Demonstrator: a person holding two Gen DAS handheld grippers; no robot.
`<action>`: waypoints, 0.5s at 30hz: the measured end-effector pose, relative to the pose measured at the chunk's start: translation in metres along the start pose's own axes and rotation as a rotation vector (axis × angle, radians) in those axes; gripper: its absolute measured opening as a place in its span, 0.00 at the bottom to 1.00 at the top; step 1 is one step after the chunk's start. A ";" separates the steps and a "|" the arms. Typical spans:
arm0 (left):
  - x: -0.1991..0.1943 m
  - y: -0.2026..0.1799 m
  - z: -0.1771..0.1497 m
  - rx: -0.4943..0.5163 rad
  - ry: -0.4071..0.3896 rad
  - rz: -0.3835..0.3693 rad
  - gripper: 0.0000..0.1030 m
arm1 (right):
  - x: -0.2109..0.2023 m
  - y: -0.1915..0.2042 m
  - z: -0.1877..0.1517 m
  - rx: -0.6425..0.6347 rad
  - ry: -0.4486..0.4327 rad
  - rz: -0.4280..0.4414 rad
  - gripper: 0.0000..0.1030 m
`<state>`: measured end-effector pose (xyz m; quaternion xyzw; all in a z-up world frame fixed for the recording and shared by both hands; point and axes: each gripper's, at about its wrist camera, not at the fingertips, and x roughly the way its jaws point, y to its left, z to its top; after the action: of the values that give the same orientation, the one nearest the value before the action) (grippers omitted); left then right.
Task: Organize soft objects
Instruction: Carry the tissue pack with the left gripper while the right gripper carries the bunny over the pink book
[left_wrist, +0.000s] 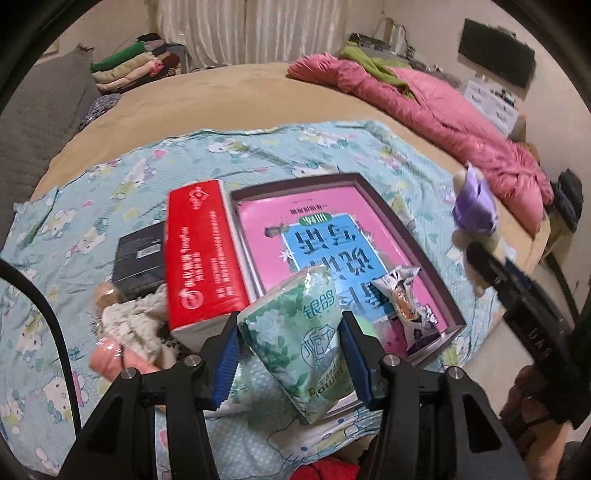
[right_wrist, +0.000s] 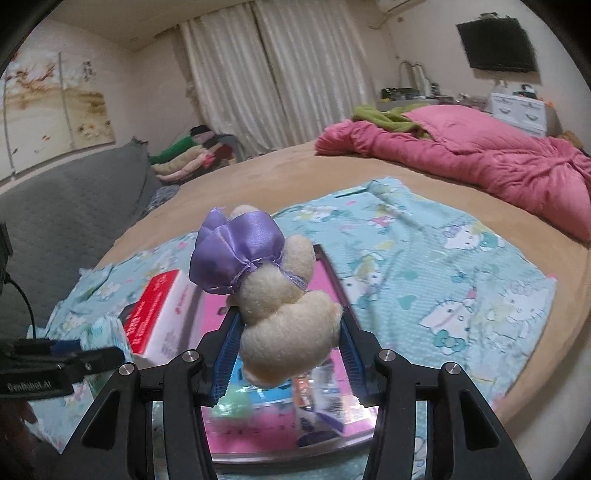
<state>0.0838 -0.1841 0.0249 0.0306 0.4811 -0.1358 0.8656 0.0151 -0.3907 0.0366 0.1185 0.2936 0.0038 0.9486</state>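
Tissue pack (left_wrist: 299, 339), green and floral, pinched between the blue pads of the left gripper (left_wrist: 290, 356), held tilted above the near edge of the shallow tray (left_wrist: 436, 266) lying on the Hello Kitty sheet (left_wrist: 110, 192). Plush toy (right_wrist: 273, 295) with purple satin skirt, clamped at its lower body by the right gripper (right_wrist: 288, 350), hanging over the tray's near end. Snack packet (left_wrist: 406, 299) already lying in the tray's near right corner. Red carton (left_wrist: 203, 254) standing against the tray's left edge; small black box (left_wrist: 138, 262) beyond it, and a heap of pale cloth (left_wrist: 136, 325) at the carton's near corner.

Step in hand, judged: lowering both soft items into the tray. Best done one side at a time, to avoid the grippers crowding each other over the same opening. Tissue pack toward the left near part of the tray floor, clear of the red carton; plush toward the open far half, clear of the snack packet. Lower until each item rests on the pink floor before spreading the fingers, since both are light and could tumble off the rim. Squeeze no harder than needed: the pack already looks dented.
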 end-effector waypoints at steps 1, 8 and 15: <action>0.005 -0.003 0.000 0.009 0.010 0.001 0.50 | 0.001 -0.004 -0.001 0.007 0.002 -0.007 0.51; 0.038 -0.025 -0.013 0.089 0.086 0.035 0.50 | 0.008 -0.023 -0.006 0.052 0.032 -0.049 0.51; 0.062 -0.036 -0.020 0.121 0.125 0.038 0.50 | 0.015 -0.033 -0.012 0.074 0.063 -0.074 0.51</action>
<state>0.0887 -0.2274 -0.0355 0.1004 0.5242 -0.1460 0.8330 0.0189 -0.4187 0.0116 0.1424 0.3272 -0.0385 0.9334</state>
